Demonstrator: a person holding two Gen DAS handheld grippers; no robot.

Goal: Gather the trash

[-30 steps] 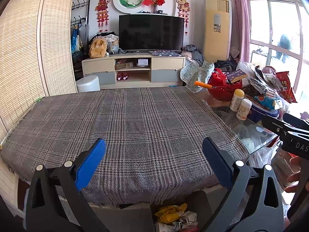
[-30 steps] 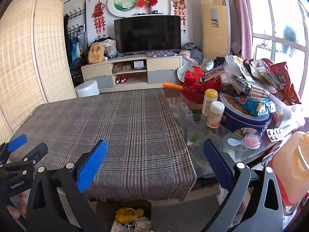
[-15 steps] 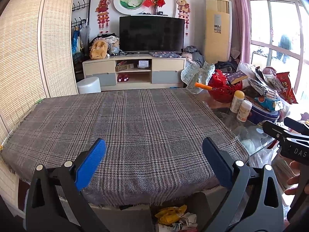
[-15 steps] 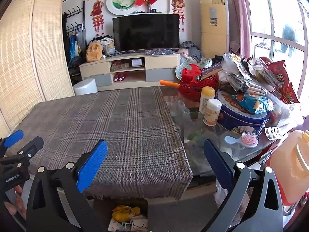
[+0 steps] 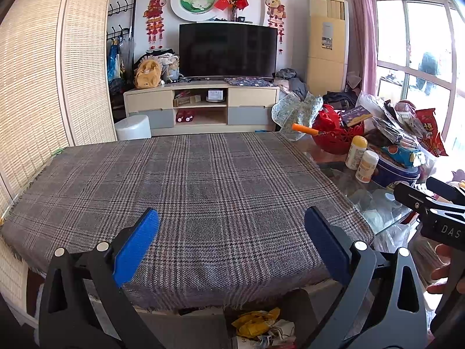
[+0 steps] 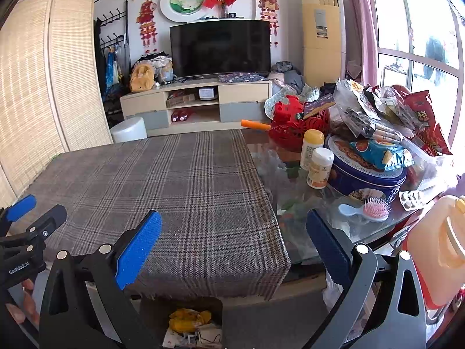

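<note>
A dark bin stands on the floor below the table's near edge, holding yellow and white crumpled trash; the trash also shows in the right wrist view. My left gripper is open and empty, held above the near edge of the plaid cloth. My right gripper is open and empty, over the cloth's right corner. Each gripper shows at the edge of the other's view, the right gripper and the left gripper.
The glass table's right end holds a red basket, two white bottles, a blue tin, snack bags, a pink hairbrush and pill blisters. An orange jug stands at the right. A TV stand is beyond.
Both grippers have drawn back and up a little from the table. Both stay open and empty.
</note>
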